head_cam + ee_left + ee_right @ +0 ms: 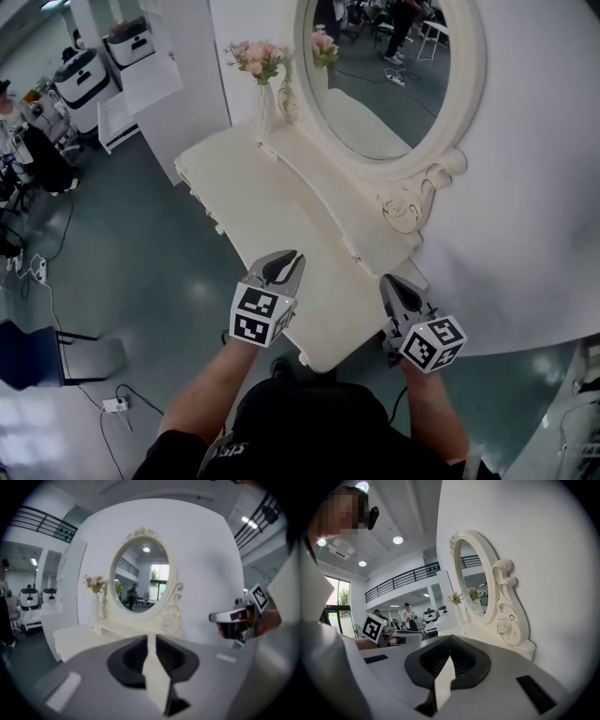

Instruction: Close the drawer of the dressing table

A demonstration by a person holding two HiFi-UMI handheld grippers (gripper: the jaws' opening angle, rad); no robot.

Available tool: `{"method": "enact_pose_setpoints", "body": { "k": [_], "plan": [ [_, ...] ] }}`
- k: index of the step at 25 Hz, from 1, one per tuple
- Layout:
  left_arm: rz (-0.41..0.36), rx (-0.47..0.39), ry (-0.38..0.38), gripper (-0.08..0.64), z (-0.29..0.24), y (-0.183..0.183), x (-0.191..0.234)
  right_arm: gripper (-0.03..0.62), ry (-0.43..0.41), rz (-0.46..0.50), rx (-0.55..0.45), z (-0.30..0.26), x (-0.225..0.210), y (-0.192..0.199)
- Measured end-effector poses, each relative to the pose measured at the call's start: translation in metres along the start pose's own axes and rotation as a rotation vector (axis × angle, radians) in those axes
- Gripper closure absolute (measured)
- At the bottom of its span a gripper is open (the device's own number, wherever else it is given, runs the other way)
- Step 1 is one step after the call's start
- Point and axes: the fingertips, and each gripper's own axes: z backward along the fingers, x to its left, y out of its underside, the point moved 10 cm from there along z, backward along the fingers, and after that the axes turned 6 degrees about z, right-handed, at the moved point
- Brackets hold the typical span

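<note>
The white dressing table [281, 206] with its oval mirror [384, 66] stands against the wall. Its front edge looks flush, and no drawer stands out from it. My left gripper [284, 265] hangs above the table's near end. In the left gripper view a narrow slit shows between the jaws of the left gripper [149, 641], with nothing in it. My right gripper [392, 286] hovers over the near right corner, close to the wall. The right gripper [450, 641] has its jaws meeting at the tips, holding nothing. Neither gripper touches the table.
A vase of pink flowers [258, 70] stands at the table's far end beside the mirror. The white wall [534, 187] runs close on the right. On the green floor at the left are a dark chair [33, 352], a power strip [114, 405] and white machines [80, 80].
</note>
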Motion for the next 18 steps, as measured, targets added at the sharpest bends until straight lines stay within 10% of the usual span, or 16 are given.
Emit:
{"method": "enact_pose_setpoints", "body": {
  "k": [18],
  "plan": [
    [0.05, -0.13, -0.142, 0.551, 0.039, -0.033, -0.019, 0.6, -0.013, 0.035, -0.145, 0.02, -0.03, -0.039]
  ]
}}
